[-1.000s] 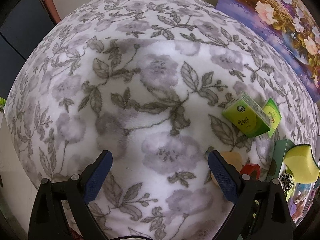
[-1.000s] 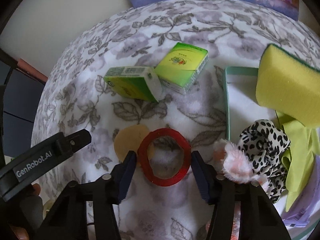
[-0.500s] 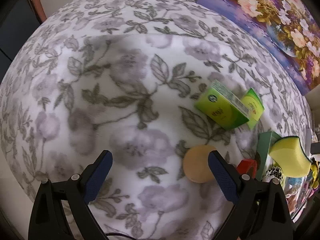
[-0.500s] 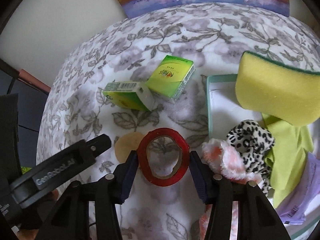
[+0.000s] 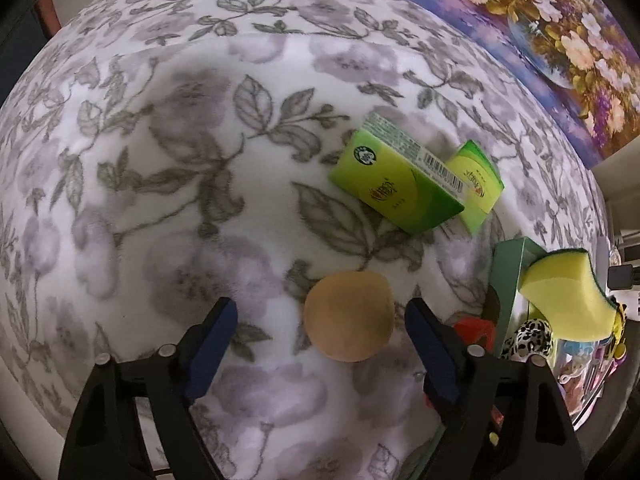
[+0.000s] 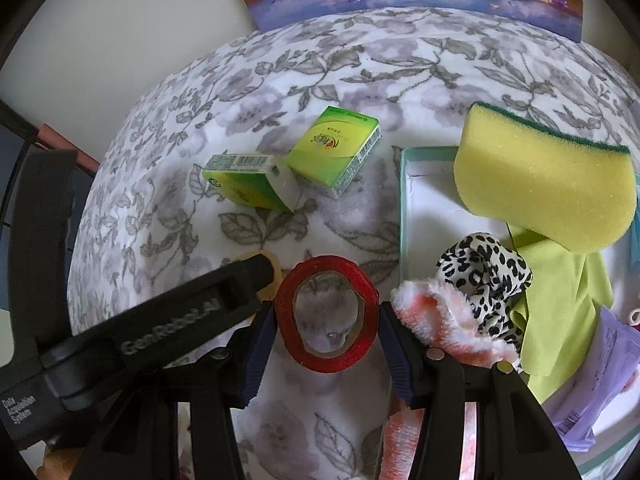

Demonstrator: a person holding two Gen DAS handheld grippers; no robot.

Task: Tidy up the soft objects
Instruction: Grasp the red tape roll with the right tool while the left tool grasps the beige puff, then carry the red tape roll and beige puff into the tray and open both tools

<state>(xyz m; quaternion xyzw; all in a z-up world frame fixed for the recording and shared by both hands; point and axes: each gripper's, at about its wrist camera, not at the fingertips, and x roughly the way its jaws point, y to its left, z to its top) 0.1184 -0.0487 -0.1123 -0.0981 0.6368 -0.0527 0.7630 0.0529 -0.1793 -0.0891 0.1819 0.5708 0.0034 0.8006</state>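
Here, you are holding your left gripper (image 5: 320,340) wide open around the tan round puff (image 5: 347,317), touching neither side, presumably lining up a grab, while your right gripper (image 6: 327,332) is pinching the red tape roll (image 6: 327,314) between both pads. Beyond, two green tissue packs (image 6: 292,170) are lying loose on the floral blanket (image 6: 360,64), and the yellow sponge (image 6: 546,184) is sitting collected in the teal tray (image 6: 402,200)
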